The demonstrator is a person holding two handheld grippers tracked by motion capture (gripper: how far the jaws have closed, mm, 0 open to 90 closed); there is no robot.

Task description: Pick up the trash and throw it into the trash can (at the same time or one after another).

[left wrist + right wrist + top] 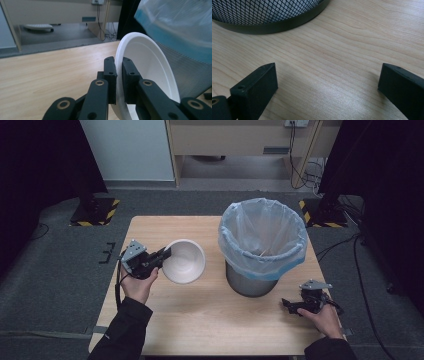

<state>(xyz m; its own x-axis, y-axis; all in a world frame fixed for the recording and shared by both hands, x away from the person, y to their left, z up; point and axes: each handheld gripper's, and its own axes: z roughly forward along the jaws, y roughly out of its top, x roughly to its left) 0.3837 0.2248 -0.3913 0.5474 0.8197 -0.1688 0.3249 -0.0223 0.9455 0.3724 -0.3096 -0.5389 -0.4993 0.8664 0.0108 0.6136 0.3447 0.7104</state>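
Note:
A white bowl (185, 261) is tilted on its side above the wooden table (200, 320), its open face turned toward the bin. My left gripper (165, 254) is shut on the bowl's left rim; in the left gripper view the rim of the white bowl (147, 60) is pinched between the left gripper's (119, 75) black jaws. A mesh waste bin (262, 247) lined with a pale blue bag stands right of the bowl. My right gripper (286, 303) rests open low over the table, in front of and to the right of the bin. The right gripper (327, 85) holds nothing.
The mesh bin's dark base (274, 23) lies just ahead of the right jaws. Bare wood stretches across the table's front. Grey carpet, black stands with hazard-striped feet (95, 212) and trailing cables (300, 165) surround the table.

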